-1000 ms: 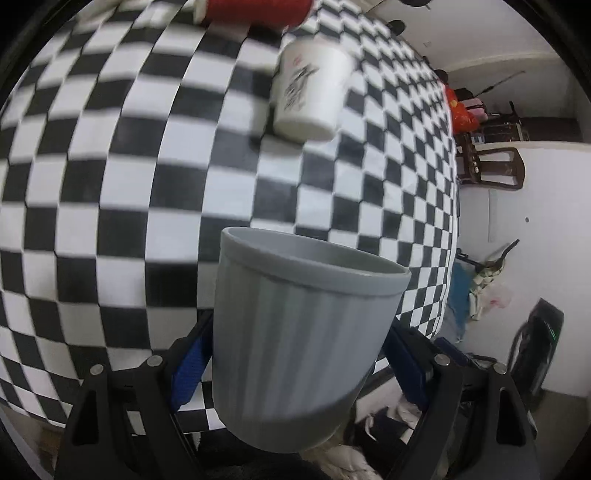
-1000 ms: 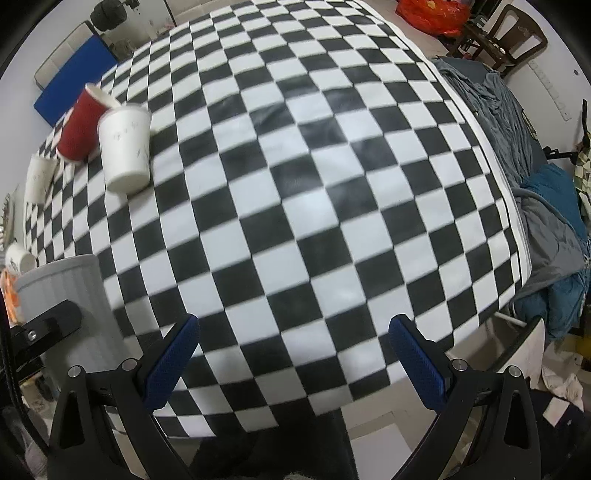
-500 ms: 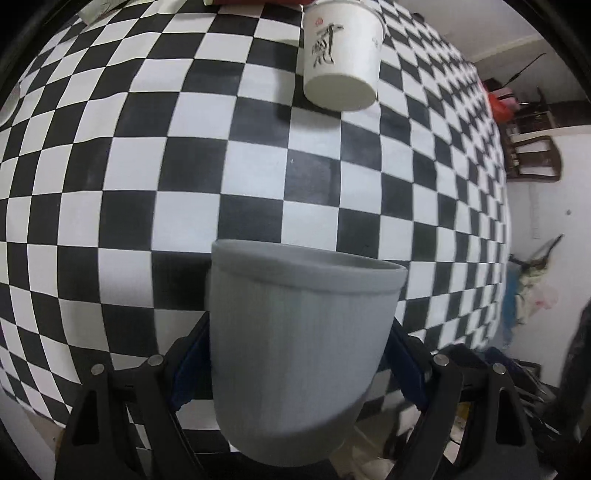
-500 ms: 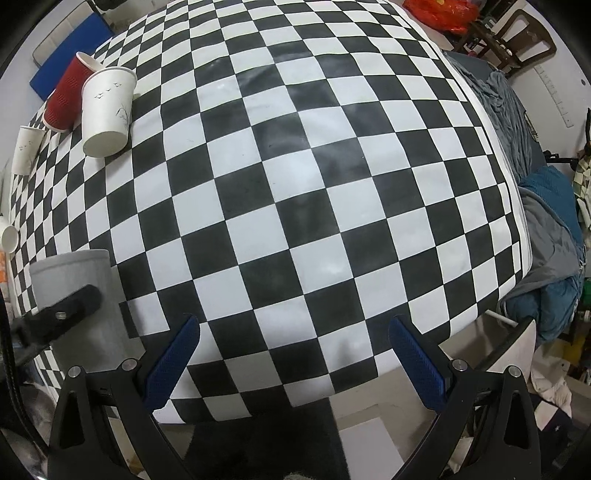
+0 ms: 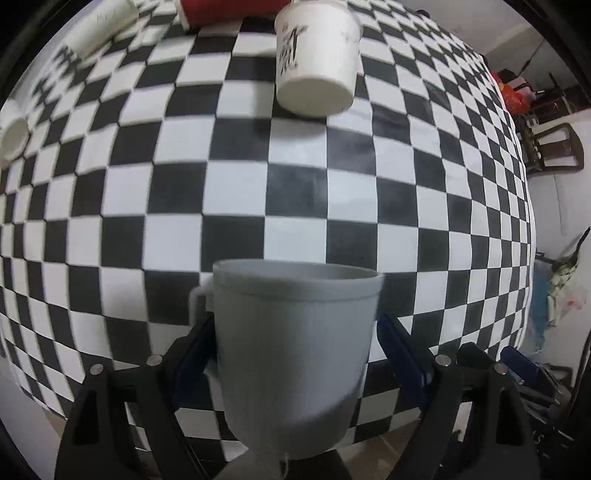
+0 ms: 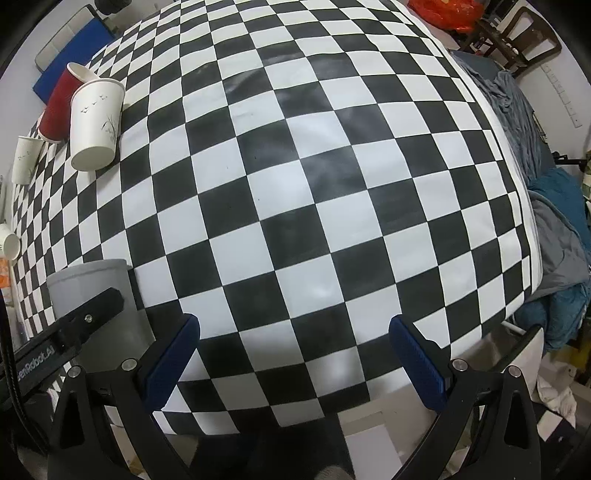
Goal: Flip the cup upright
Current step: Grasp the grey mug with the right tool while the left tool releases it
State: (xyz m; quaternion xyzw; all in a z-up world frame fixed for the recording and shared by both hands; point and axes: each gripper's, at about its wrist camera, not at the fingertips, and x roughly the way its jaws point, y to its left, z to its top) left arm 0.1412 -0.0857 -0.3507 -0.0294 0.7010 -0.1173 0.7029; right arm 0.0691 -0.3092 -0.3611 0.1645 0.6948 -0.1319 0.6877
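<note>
A grey ribbed cup sits mouth-up between the blue-padded fingers of the left gripper, which press against its two sides at the near edge of the black-and-white checkered table; a small handle shows at the cup's left shoulder, and whether its base already touches the cloth cannot be told from the left wrist view. The right wrist view shows the same cup low at the table's near left corner, with the black arm of the other tool across it. The right gripper hangs above the near edge with its fingers wide apart and nothing between them. By the look of it the turn itself is all but finished and the setting-down is in hand: the next move calls for lowering the cup until its base sits flat, clear of the table edge, then easing the fingers apart without tipping it. Farther off, a white paper cup with a dark printed motif lies on its side, base toward the camera, touching a red cup also lying down behind it; two smaller white cups rest at the far left. Beyond the table, a wooden chair stands beside a white wall.
</note>
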